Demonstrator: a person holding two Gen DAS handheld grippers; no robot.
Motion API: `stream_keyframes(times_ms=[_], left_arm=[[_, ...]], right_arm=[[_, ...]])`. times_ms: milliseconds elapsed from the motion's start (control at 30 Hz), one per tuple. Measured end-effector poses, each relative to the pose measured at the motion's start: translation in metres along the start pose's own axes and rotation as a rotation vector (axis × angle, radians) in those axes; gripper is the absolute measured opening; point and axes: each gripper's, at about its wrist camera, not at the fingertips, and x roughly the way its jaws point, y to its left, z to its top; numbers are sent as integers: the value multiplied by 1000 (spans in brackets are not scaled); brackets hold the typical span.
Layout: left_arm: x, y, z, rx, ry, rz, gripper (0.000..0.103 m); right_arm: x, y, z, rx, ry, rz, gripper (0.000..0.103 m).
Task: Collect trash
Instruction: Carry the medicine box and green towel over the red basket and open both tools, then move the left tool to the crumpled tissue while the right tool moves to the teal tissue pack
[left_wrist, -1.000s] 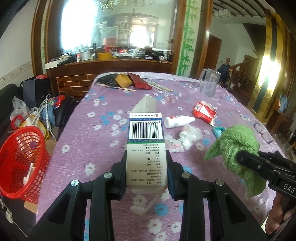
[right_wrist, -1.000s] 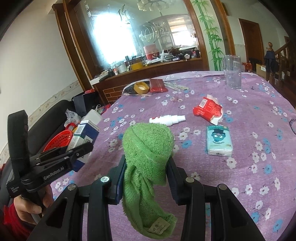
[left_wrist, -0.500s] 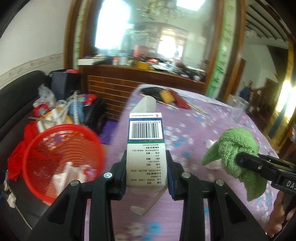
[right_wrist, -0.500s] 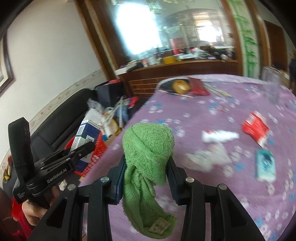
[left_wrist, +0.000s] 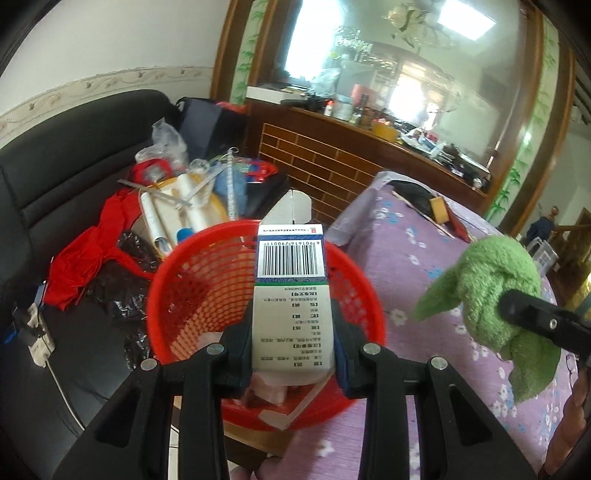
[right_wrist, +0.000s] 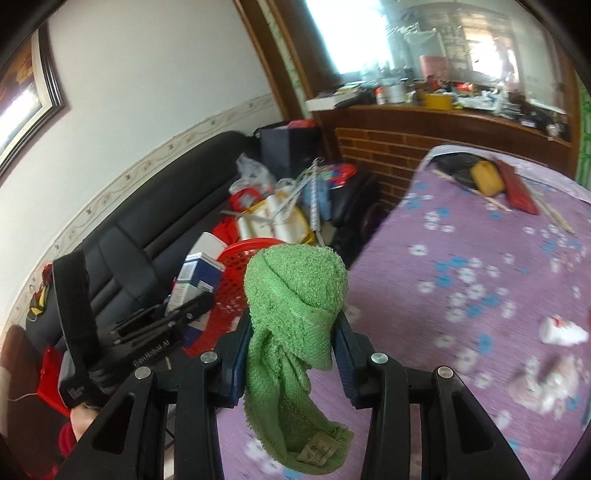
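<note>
My left gripper (left_wrist: 293, 363) is shut on a white and blue medicine box (left_wrist: 291, 295) with a barcode and an open top flap. It holds the box above a red mesh basket (left_wrist: 207, 280) that has crumpled paper inside and stands beside the table. My right gripper (right_wrist: 291, 354) is shut on a green towel (right_wrist: 295, 295) that hangs down over the table's left edge. The towel also shows in the left wrist view (left_wrist: 495, 295), and the box in the right wrist view (right_wrist: 195, 277), above the basket (right_wrist: 236, 280).
The purple flowered table (right_wrist: 480, 258) carries a small white bottle (right_wrist: 563, 328), tissue scraps (right_wrist: 543, 384), a tape roll (right_wrist: 485, 177) and a red packet (right_wrist: 517, 188). A black sofa (left_wrist: 55, 177) with piled clutter (left_wrist: 184, 192) lies behind the basket.
Both grippers swung left, away from the table's middle. The box now hangs over the red basket, which has come close under it. The towel stays gripped.
</note>
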Motion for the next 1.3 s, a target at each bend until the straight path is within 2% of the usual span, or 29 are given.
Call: stream_keyframes(times_ms=[200,267,367,467,600,733,833,967,1067,1200,1300], left_arm=[[3,15,7,-38,3,6,36],[2,19,8,-61,-2,15,61],[-5,23,9,-80,-25,12,65],[-9,22,8,-71,-34,6,65],[-13,6,6,-26,-38,-4,65],[-17,-27,0,42,-49,-27,66],[-13,-56,-9,92,-26,-68,66],[-7,-101,-23,174,3,-114,66],[-1,-137,-35,239,32,-162,66],[2,-190,-52,359,61,-225,66],[4,-229,-65,460,79,-261,71]], right_arm=[[40,29,26,-26,17,23,45],[54,38,36,-29,19,32,49],[73,40,47,-20,28,42,54],[69,34,45,-18,-4,23,54],[35,18,29,-14,-40,9,54],[-7,-3,3,-10,-82,-38,54],[-39,-25,-22,13,-93,-53,54],[-75,-59,-51,75,-119,-93,54],[-106,-90,-72,142,-154,-154,55],[-138,-133,-94,233,-174,-227,56],[-167,-171,-112,326,-213,-270,55]])
